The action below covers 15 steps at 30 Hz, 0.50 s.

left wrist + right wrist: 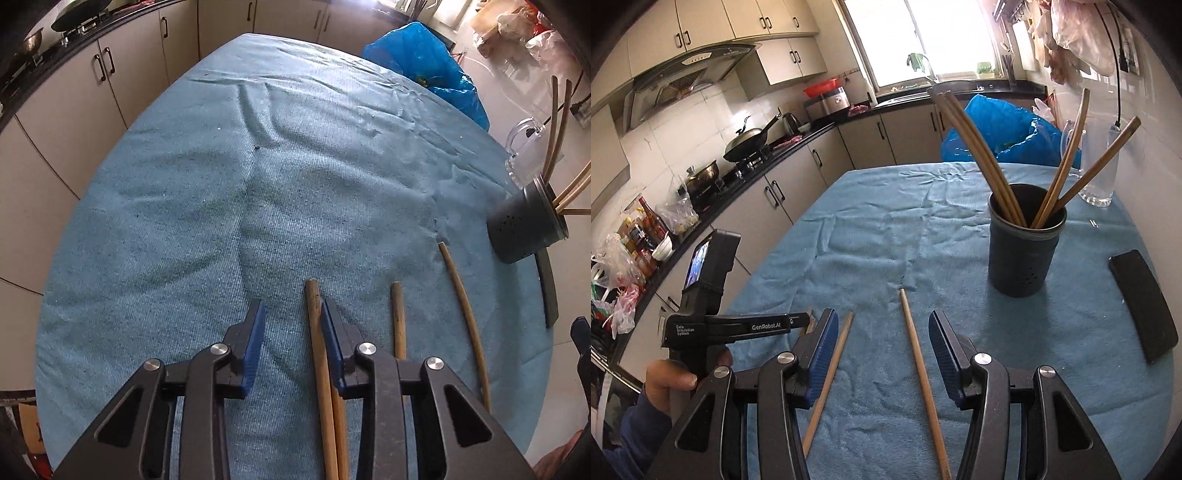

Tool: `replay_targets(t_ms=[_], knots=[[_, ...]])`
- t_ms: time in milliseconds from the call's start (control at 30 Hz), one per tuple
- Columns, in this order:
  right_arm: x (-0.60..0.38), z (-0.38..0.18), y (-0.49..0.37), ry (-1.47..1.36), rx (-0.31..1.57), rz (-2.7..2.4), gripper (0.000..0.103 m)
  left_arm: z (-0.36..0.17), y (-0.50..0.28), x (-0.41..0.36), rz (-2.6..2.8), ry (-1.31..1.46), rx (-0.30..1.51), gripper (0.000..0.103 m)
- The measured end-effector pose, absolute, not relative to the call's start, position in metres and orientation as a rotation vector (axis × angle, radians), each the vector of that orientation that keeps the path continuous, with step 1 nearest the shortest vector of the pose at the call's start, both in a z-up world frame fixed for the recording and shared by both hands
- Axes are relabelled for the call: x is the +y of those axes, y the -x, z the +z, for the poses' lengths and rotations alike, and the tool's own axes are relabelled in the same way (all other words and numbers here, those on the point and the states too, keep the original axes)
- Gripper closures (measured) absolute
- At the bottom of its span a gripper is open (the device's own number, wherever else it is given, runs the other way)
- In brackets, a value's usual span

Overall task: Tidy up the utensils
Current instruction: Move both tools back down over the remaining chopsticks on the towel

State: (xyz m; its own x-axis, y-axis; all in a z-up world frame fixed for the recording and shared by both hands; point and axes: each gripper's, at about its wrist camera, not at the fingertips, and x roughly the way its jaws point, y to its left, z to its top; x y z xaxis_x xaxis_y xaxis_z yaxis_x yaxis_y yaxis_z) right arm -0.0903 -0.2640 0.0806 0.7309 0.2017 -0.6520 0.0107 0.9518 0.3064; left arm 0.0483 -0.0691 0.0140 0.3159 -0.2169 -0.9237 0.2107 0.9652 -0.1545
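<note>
Loose wooden chopsticks lie on the blue tablecloth (221, 184). In the left wrist view my left gripper (293, 314) is open; one chopstick (317, 354) lies against the inside of its right finger, another (398, 317) just outside it, a third (467, 317) farther right. The dark utensil cup (524, 229) with several chopsticks stands at the right edge. In the right wrist view my right gripper (882, 332) is open over a chopstick (919, 365) lying between its fingers. Another chopstick (831, 373) lies by its left finger. The cup (1025, 240) stands ahead to the right.
A black flat object (1143, 306) lies right of the cup. A clear glass pitcher (1099, 162) and a blue plastic bag (997, 129) sit at the table's far end. Kitchen cabinets and a counter with pans (750, 140) run along the left. The left hand-held gripper (713, 295) shows at left.
</note>
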Motion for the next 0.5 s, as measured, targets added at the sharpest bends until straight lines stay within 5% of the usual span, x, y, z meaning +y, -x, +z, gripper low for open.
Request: replay_targets(t_ms=[267,500], knots=[[-0.253,0.070,0.074,-0.305,0.811,0.134,0.048,0.014,-0.034,-0.050,-0.237,-0.032,1.219,0.091],[-0.231,0.036,0.029,-0.386,1.013,0.242,0.071,0.014,-0.014,-0.013,-0.230,0.036,1.212,0.092]])
